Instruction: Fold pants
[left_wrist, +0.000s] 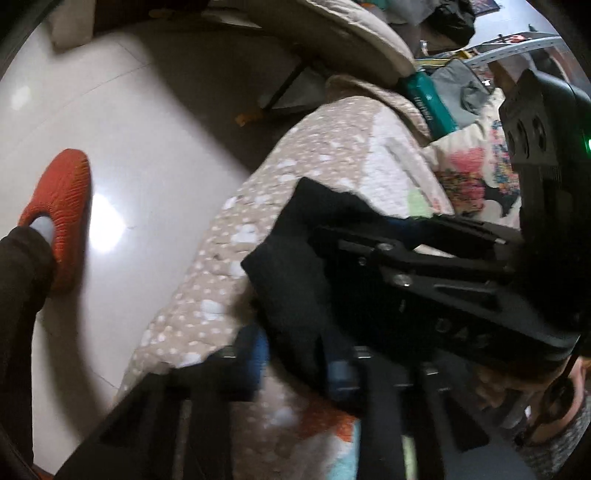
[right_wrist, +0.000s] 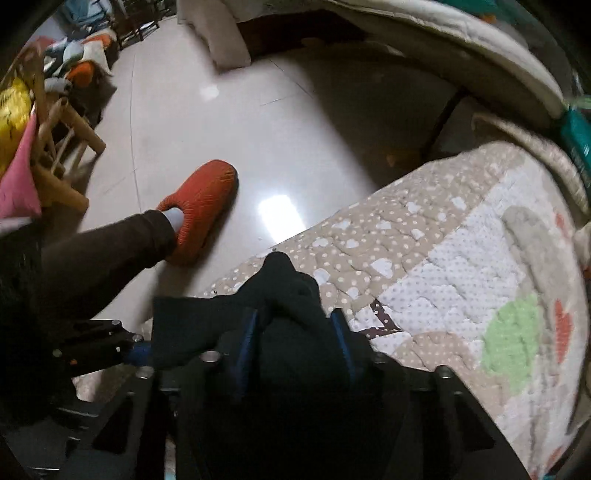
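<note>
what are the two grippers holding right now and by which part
Both grip the black pants: right gripper and left gripper each pinch a bunched edge; which part is unclear.

— What shows of the rig?
— Black right gripper (right_wrist: 295, 332): blue pads, silver screws. Left gripper (left_wrist: 295, 365) similar, blurred.
— The person?
— Dark trouser leg (right_wrist: 107, 251), pale sock, orange slipper (right_wrist: 201, 210).

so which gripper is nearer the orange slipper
Left, as far as these views tell. The left gripper holds the pants on the slipper's side; the right gripper grips farther over the quilt.
</note>
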